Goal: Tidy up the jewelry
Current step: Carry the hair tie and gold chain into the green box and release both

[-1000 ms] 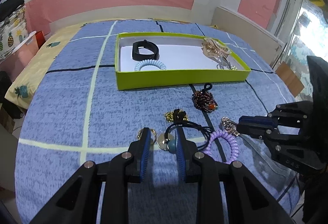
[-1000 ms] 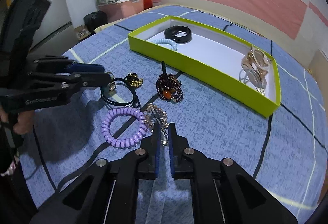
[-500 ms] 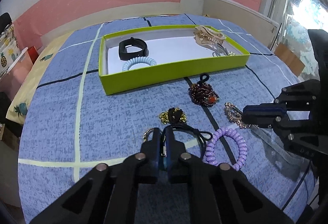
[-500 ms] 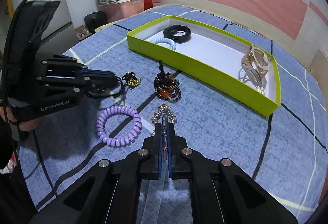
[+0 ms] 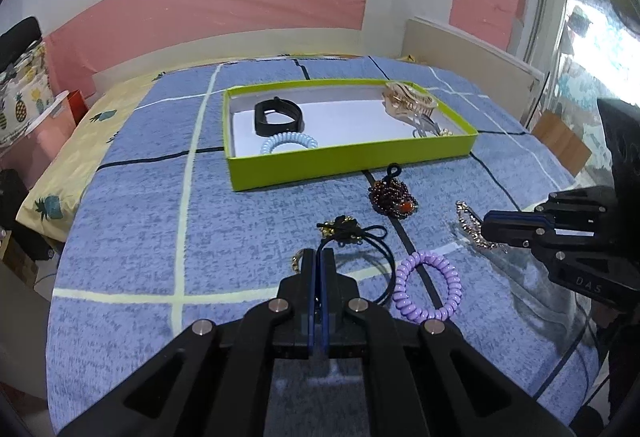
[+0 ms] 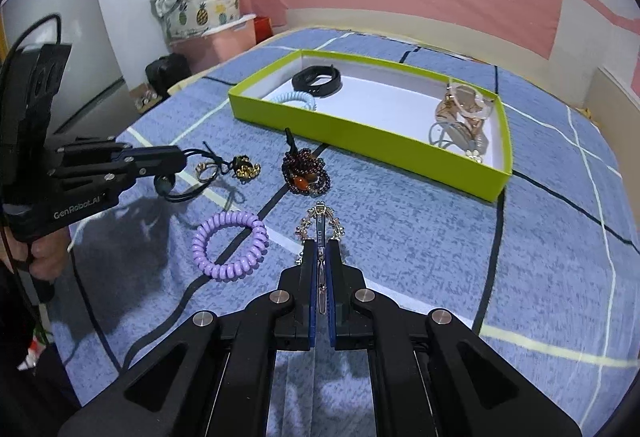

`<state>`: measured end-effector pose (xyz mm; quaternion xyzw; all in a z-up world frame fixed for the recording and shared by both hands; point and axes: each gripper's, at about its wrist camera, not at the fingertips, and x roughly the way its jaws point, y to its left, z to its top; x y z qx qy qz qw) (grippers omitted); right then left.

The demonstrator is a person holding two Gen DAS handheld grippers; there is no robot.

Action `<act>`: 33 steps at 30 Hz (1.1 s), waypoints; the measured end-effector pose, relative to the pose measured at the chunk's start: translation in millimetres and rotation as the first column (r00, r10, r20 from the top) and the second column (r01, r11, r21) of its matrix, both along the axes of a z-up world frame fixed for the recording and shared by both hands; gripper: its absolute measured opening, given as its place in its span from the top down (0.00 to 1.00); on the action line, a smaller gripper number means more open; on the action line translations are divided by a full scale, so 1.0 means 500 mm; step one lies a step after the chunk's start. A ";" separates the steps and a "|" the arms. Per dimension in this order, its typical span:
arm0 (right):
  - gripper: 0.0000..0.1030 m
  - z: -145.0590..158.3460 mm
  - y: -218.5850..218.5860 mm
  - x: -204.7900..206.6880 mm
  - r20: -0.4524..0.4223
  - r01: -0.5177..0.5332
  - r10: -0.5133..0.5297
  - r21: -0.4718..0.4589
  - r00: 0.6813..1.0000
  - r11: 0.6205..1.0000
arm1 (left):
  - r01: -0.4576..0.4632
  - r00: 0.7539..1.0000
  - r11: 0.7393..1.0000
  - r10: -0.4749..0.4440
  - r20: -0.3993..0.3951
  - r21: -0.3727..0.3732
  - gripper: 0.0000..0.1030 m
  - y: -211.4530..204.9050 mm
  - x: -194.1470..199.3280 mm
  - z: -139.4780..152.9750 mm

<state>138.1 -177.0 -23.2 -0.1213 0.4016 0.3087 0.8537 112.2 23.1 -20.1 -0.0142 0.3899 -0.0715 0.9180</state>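
My left gripper point(image 5: 319, 257) is shut on a black cord necklace point(image 5: 374, 241) with a round pendant, lifted just off the blue bedspread; it also shows in the right wrist view point(image 6: 176, 161). My right gripper point(image 6: 320, 249) is shut on a rhinestone hair clip point(image 6: 320, 223), held above the bed; in the left wrist view the clip point(image 5: 468, 221) sticks out of its jaws. A green tray point(image 5: 352, 159) holds a black band point(image 5: 278, 115), a light blue coil tie point(image 5: 288, 143) and a gold claw clip point(image 5: 406, 101).
On the bedspread lie a purple coil tie point(image 6: 230, 243), a dark red bead bracelet point(image 6: 306, 173), a gold charm point(image 6: 246, 165) and a small gold ring point(image 6: 204, 171). A fridge and storage boxes stand left of the bed.
My left gripper closed on the black cord necklace and raised it. My right gripper lifted the rhinestone clip off the bedspread and carried it forward, away from the purple coil tie.
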 end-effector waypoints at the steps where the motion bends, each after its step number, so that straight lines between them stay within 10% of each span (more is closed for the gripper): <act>1: 0.97 0.002 -0.003 -0.001 0.002 0.009 -0.009 0.007 1.000 1.000 | -0.005 1.000 1.000 0.005 0.003 -0.004 0.98 0.002 -0.004 0.002; 33: 0.97 0.100 0.025 0.152 0.107 0.140 -0.149 0.087 0.983 0.986 | -0.067 0.996 0.998 0.067 0.054 0.008 0.98 0.029 0.163 0.084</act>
